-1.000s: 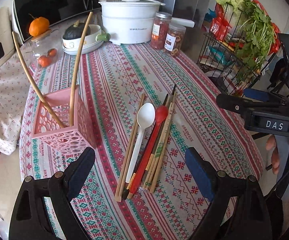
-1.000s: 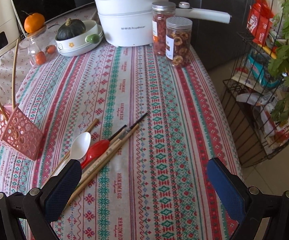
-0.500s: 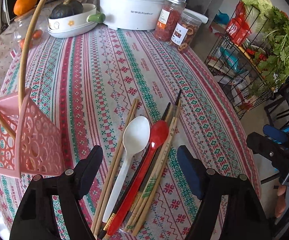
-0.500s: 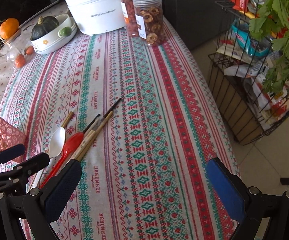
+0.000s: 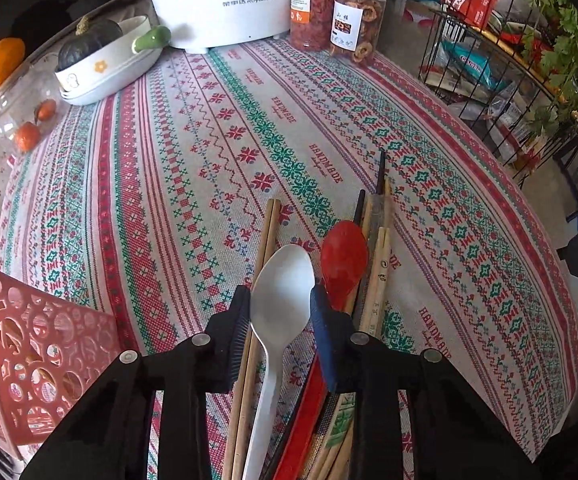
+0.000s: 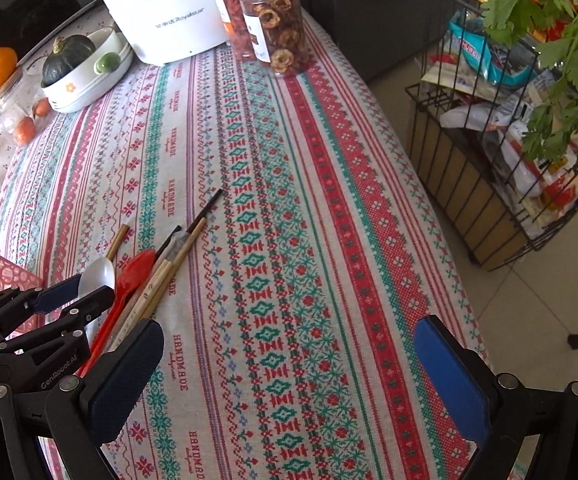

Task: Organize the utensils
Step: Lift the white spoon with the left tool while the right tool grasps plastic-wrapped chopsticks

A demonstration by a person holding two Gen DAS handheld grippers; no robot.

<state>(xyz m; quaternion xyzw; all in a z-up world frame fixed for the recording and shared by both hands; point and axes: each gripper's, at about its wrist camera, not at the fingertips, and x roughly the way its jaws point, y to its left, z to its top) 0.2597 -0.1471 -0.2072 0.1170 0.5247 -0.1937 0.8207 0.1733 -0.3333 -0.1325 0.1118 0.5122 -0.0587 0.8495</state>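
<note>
On the tabletop [image 5: 249, 128] beside the chopsticks, the left tool [image 5: 279, 308] pinches the white spoon [image 5: 281, 280] at its bowl, likely bound for the pink holder [image 5: 41, 352]; the right tool [image 6: 289, 368] hangs spread, idle.

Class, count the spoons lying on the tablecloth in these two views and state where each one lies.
2. The white spoon lies between the left gripper fingertips; the red spoon lies directly to its right, against the chopsticks. None seems hidden.
</note>
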